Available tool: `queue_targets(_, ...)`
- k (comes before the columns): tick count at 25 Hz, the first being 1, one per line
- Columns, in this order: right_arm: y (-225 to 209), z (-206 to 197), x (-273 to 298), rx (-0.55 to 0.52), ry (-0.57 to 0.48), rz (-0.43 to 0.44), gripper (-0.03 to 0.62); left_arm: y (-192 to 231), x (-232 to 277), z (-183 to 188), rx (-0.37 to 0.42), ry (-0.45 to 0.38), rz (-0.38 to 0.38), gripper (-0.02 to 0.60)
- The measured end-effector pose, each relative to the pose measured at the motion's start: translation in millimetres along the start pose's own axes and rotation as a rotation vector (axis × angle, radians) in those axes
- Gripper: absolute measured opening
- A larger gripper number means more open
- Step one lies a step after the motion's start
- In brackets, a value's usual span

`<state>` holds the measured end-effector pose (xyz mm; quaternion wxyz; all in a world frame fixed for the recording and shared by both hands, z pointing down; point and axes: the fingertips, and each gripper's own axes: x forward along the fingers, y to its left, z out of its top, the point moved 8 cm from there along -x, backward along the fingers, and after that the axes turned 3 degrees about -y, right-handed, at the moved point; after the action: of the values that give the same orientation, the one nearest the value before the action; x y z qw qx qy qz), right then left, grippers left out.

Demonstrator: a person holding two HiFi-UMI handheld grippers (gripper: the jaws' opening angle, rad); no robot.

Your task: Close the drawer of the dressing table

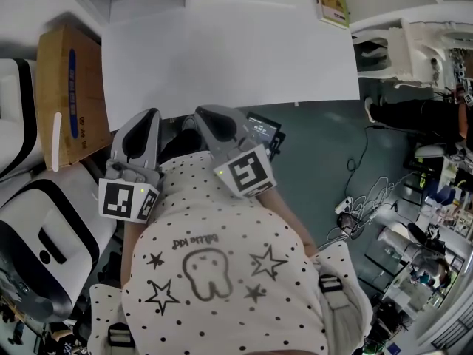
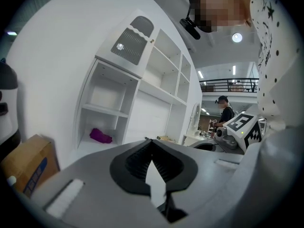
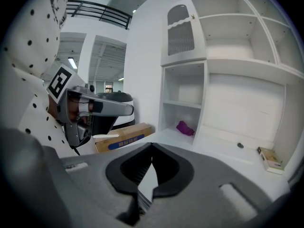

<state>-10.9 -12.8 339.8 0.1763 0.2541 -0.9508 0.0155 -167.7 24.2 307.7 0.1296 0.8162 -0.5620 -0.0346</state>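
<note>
The white dressing table (image 1: 229, 58) fills the upper middle of the head view; its front edge runs just ahead of both grippers. No drawer shows in any view. My left gripper (image 1: 151, 115) is held close to the spotted shirt, its tips at the table's front edge, jaws shut on nothing (image 2: 152, 140). My right gripper (image 1: 201, 115) sits beside it, tips also at that edge, and its jaws meet at the tip with nothing between them (image 3: 152, 145). The table's open shelves (image 3: 190, 94) rise behind the top.
A cardboard box (image 1: 68, 95) stands left of the table. A purple object (image 3: 185, 128) lies in the low shelf and a small yellow-green box (image 1: 332, 1) on the top's far right. White machines (image 1: 44, 235) crowd the left; cables (image 1: 362, 213) lie on the floor at right.
</note>
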Motion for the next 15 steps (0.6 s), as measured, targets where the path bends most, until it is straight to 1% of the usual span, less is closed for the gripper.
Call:
queue_targets(5, -6.9, -3.3, -10.1, -0.024, 0.028, -0.017, 0.002, -2.2, 4.8, -2.7, -0.038, -0.021, 0.014, 0.002)
queue_targets(7, -7.1, -6.8, -11.1, -0.032, 0.022, -0.018, 0.002, -1.4, 4.7, -3.4, -0.049, -0.023, 0.022, 0.001)
queue_targets(10, -6.7, -12.8, -9.1, -0.024, -0.002, -0.022, 0.002, 1.0, 1.3, -4.0, -0.055, -0.034, 0.027, 0.002)
queue_targets(13, -7.3, -11.6, -9.7, -0.019, 0.003, -0.018, 0.002, 0.5, -1.6, -7.1, -0.057, -0.035, 0.04, 0.002)
queue_targets(15, -12.4, -10.7, -16.2, -0.03, 0.012, -0.003, 0.002, -8.3, 1.7, -8.2, -0.059, -0.029, 0.057, 0.002)
